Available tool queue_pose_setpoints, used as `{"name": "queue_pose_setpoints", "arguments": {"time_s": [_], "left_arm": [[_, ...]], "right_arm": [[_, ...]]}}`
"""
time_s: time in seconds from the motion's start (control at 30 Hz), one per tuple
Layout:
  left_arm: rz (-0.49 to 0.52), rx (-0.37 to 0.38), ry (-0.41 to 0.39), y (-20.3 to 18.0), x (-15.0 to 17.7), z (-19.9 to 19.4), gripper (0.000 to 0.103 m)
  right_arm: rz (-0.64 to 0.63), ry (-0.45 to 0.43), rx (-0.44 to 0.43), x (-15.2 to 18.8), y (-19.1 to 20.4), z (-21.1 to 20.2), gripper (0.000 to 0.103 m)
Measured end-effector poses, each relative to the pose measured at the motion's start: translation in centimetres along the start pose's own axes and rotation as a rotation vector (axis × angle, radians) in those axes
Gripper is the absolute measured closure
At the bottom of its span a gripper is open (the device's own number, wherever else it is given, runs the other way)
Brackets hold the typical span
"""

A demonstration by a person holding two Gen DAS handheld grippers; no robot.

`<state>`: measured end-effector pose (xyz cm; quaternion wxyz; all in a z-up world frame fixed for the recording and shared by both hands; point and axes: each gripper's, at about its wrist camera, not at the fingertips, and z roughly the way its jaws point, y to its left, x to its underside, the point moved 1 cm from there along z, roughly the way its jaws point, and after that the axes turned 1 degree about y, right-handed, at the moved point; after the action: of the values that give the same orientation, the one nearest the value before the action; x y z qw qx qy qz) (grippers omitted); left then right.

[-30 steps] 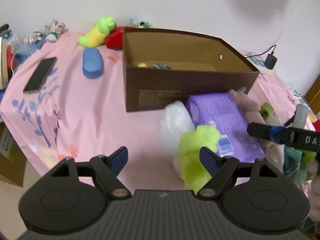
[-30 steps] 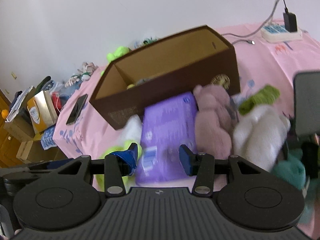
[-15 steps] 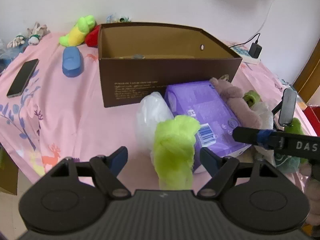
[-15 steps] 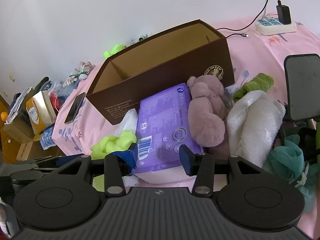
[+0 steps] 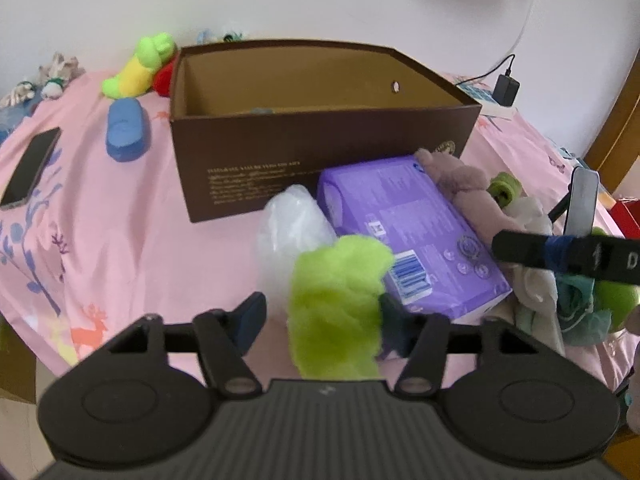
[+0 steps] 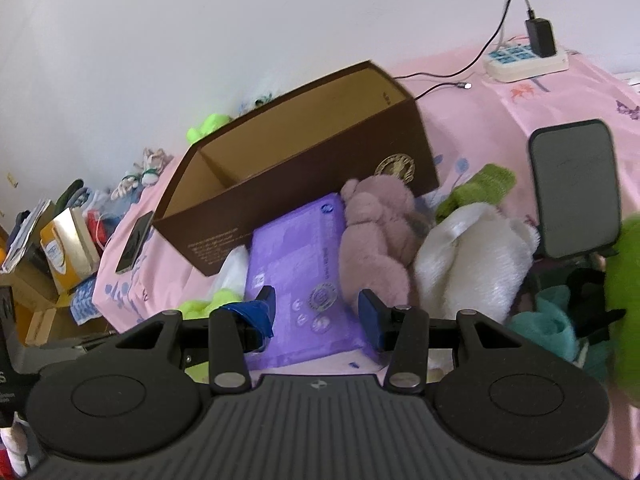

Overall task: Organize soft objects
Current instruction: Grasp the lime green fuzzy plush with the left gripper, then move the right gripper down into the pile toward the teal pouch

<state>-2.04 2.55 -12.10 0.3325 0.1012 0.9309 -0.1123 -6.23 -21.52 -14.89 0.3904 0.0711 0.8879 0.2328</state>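
A white wall stands behind a tabletop [image 5: 120, 240] with a pink cloth on it. A big brown box [image 5: 320, 152] sits in the middle, open at the top.

The left gripper [image 5: 320, 320] is near the front edge. Its fingers are closing around a fluffy green toy [image 5: 336, 304]. The toy is between them; one finger touches it and the other has a small gap, so the toy is not yet pinched. To do this well, the fingers should squeeze the fat middle of the toy, not just loose fluff, then lift it straight up and over the box wall.

The right gripper [image 6: 316, 308] is half open and holds nothing. It hangs over a purple pack [image 6: 296, 264] just beside the green toy.

A white bag [image 5: 288, 232] lies right behind the green toy and touches it. It may get dragged along. The purple pack leans against the box front, and a pink bear [image 6: 372, 232], a white plush toy [image 6: 472, 256] and a teal cloth [image 6: 544, 324] crowd the right side. A phone [image 5: 28, 172] lies near the left edge, and a blue toy [image 5: 126, 132] and a yellow-green toy [image 5: 136, 68] rest far back on the left. The front box wall is high, so the toy must go up first.
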Motion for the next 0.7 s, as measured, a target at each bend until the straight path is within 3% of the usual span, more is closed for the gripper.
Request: {"name": "queue_pose_setpoints", "arguments": {"time_s": [0.1,0.43,0.7], "left_arm": [[0.001,0.013,0.014,0.1,0.0,0.4,0.056],[0.008,0.023,0.009,0.0,0.0,0.6,0.056],[0.005,0.024,0.018,0.1,0.0,0.9,0.054]], "right_arm": [[0.024,-0.021,0.024,-0.3,-0.9,-0.6,0.073],[0.111,-0.071,0.146,-0.7,-4.6,-2.9,0.073],[0.139,-0.006,0.215,1.6,-6.1,-3.4,0.073]]}}
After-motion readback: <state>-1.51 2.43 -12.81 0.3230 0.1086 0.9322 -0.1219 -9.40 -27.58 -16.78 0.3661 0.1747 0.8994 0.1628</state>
